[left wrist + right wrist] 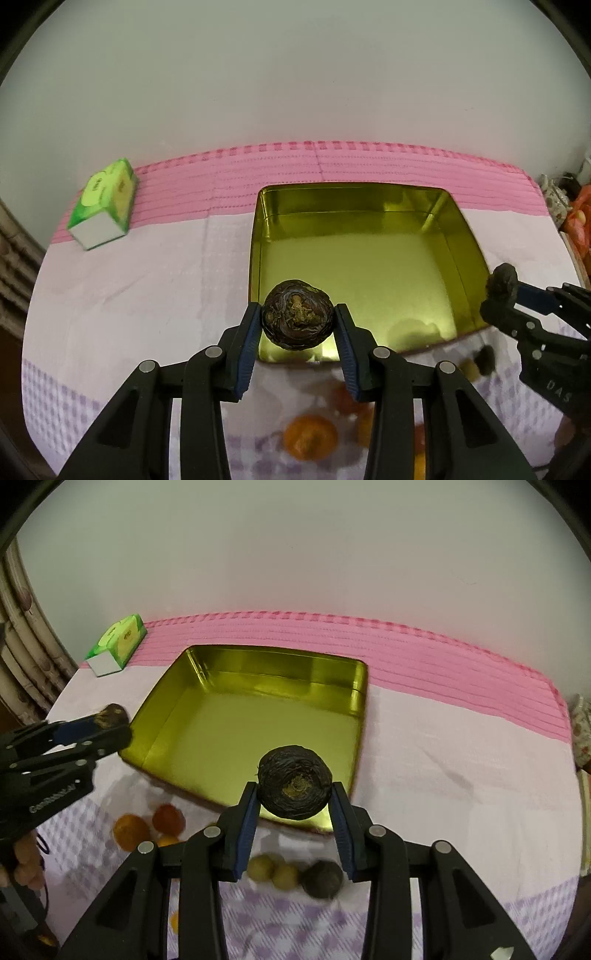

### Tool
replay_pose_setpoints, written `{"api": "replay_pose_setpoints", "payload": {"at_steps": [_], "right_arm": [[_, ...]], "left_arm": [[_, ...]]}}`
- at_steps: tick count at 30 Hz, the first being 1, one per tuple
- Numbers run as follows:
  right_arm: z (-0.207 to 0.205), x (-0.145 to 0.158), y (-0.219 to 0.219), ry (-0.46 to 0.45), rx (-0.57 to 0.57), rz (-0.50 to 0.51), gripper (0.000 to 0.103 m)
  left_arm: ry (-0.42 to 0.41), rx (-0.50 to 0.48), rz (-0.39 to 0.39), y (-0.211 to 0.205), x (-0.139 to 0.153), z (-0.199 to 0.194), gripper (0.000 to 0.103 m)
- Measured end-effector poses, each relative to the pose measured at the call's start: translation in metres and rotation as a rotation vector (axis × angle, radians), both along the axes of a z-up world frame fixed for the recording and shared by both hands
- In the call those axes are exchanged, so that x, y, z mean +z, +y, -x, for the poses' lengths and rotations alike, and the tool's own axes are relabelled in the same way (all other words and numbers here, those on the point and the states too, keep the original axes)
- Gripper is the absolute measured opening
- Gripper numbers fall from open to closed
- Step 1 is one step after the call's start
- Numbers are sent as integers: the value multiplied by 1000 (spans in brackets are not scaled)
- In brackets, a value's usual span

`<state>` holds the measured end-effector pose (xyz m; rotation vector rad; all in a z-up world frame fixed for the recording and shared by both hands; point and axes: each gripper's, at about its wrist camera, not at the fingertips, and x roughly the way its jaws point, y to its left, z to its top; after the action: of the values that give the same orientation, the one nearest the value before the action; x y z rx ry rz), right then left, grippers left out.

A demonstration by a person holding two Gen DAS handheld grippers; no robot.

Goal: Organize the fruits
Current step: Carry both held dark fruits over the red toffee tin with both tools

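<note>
A table [443,738] under a white cloth with a pink band along its far edge stands against a plain pale wall. One gold tin [258,723] sits mid-table, one green tissue box [118,642] at the far left corner. Each gripper, left [298,325] and right [294,794], has its jaws clamped on one dark fruit [297,319] [294,787] over the tin's near edge. Near the front edge lie about three oranges [131,830], two yellowish fruits [260,867] and one dark one [322,879].

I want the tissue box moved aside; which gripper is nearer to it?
Left. The left gripper is at the tin's near-left edge on the tissue box side; the right gripper is further right.
</note>
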<state>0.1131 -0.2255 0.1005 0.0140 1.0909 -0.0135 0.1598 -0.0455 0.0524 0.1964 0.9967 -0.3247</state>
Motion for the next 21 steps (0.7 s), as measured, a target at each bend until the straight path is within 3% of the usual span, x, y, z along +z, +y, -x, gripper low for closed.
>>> {"api": "replay_pose_setpoints", "payload": {"at_steps": [9,21], "right_arm": [[-36,-31,6,75,8,-6,35],[-44,-56,2,135,7,12,35]], "left_arm": [[81,-2,-45,-11,-43,-26,40],[122,13,-64,-27,-67,-21,40]]}}
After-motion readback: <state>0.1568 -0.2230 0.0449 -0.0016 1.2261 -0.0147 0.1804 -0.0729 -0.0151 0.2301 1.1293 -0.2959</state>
